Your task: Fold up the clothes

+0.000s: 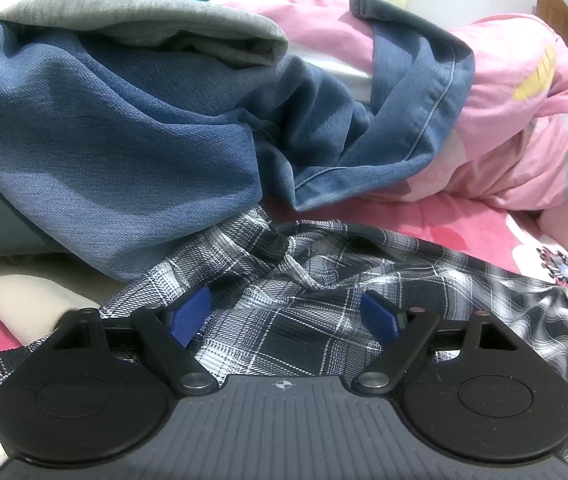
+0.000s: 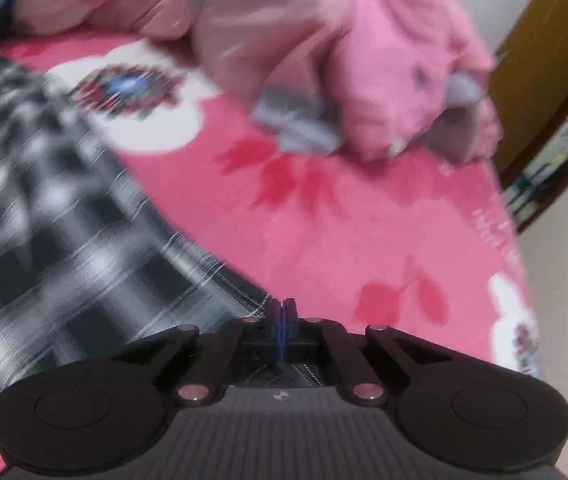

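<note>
In the left wrist view, the left claw [image 1: 284,312] stands wide open over the plaid shirt [image 1: 323,320], and its blue pads [image 1: 190,312] hold nothing. The shirt lies on the bed [image 1: 423,224], crumpled, with a twisted ridge of cloth just beyond the pads. Behind it rests a heap of jeans [image 1: 124,140] with a grey garment [image 1: 144,12] on top, and a pink quilt [image 1: 523,120] lies to the right. The risk here, I think, is that the open claw closes on the twisted ridge and takes several layers together, so the fold would come out uneven. It could also catch the jeans, which touch the shirt at its far edge.

In the right wrist view, the right claw [image 2: 282,312] is closed, and the edge of the plaid shirt [image 2: 64,220] seems to be pinched between its pads, with plaid cloth showing behind them. The picture is blurred, so the claw is probably moving fast. A thin pinch at the edge may slip out during a quick pull. The shirt spreads to the left over the pink flowered bed [image 2: 363,220], black and white with thin light lines, and the pink quilt [image 2: 363,60] is bunched near it.
</note>
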Demonstrator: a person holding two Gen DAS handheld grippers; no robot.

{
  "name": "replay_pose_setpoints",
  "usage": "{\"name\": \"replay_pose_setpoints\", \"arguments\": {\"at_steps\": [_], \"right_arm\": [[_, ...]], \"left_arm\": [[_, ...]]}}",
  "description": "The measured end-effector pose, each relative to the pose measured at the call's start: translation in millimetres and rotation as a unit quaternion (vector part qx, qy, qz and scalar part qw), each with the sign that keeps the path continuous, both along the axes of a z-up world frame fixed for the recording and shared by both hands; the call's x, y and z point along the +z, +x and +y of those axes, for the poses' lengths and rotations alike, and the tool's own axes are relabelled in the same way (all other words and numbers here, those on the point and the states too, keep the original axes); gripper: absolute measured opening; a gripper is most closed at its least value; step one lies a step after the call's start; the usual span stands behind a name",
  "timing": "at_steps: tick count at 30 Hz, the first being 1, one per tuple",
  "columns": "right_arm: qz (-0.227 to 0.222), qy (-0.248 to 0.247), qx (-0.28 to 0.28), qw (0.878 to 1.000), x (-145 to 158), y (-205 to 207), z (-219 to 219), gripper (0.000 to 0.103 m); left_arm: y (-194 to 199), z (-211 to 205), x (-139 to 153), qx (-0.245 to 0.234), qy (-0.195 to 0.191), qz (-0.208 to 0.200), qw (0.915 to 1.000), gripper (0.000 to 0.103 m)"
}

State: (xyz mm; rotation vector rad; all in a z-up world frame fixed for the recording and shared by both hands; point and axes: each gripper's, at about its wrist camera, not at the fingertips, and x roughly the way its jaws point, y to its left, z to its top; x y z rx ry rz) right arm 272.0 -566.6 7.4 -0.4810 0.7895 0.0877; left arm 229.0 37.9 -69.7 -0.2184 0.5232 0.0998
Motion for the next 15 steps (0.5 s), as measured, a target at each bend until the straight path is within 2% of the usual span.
{"name": "replay_pose_setpoints", "arguments": {"at_steps": [3,6,10,15], "right_arm": [[-0.037,-0.020,-0.020,0.999,4.4,10.1,0.7,0.000],[-0.056,-0.031,-0.041,0.997,-0.2,30.2,0.4,0.000],[-0.062,-0.038,-0.062,0.995,-16.4,56.6,2.8,0.000],[-0.041,-0.048,-0.084,0.994,-47.5,77.9,2.8,0.000]], "left_arm": [[-0.1,0.0,-0.1,0.000,0.000,0.000,1.0000,0.083],[-0.4,-0.1,-0.1,0.000,0.000,0.000,1.0000,0.083],[-0.6,-0.6,-0.2,0.002,0.003,0.001,1.0000,0.083],[-0.4,-0.5,-0.4,0.002,0.003,0.001,1.0000,0.083]]}}
